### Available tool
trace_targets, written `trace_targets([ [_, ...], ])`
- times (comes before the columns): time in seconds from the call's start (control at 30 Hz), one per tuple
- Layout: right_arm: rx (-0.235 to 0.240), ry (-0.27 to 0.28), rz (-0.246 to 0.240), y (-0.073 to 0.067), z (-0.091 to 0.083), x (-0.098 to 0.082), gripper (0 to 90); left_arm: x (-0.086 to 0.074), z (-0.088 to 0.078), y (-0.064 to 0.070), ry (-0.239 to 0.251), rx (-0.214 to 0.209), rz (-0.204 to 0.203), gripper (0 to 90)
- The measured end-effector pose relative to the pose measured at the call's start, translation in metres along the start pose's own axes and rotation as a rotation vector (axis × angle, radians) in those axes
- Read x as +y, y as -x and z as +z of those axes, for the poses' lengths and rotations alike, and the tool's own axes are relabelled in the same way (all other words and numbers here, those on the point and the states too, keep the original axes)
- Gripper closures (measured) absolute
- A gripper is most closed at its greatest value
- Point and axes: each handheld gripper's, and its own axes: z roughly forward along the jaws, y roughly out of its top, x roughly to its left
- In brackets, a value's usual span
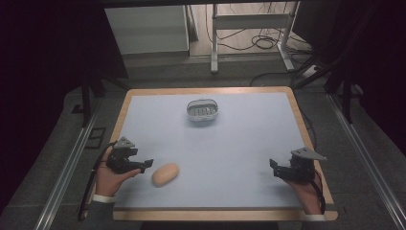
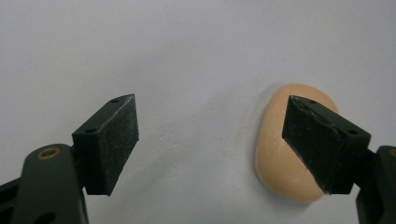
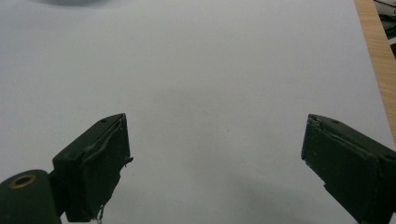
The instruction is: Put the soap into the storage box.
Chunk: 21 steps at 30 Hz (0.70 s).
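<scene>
A smooth peach-coloured oval object (image 1: 165, 174) lies on the white table top near the front left. My left gripper (image 1: 146, 165) sits just left of it, jaws spread wide. In the left gripper view the oval object (image 2: 280, 158) lies on the table partly behind the right-hand jaw, outside the gap of the left gripper (image 2: 210, 140), which holds nothing. My right gripper (image 1: 274, 166) hovers at the front right with its jaws apart. In its own view the right gripper (image 3: 215, 144) has only bare table between its pads.
A small wire basket (image 1: 203, 110) stands at the back middle of the table. The white mat (image 1: 230, 143) is framed by a wooden edge (image 1: 306, 129). Beyond the table are a desk frame and cables on the floor.
</scene>
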Motion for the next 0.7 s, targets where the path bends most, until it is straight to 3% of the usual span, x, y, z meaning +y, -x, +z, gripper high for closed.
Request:
trace_targets([
  [0.2,-0.004,-0.004,0.008,0.000,-0.003,-0.001,7.7,0.010,-0.007,0.005,-0.013,-0.016,0.044,18.5],
  [0.43,-0.026,0.007,0.004,0.001,-0.009,-0.003,7.8,0.026,-0.012,0.020,-0.012,-0.018,0.110,18.6],
  [0.7,-0.025,0.032,0.013,0.005,-0.012,-0.001,8.4,0.034,-0.007,0.032,-0.035,-0.028,0.145,18.4],
])
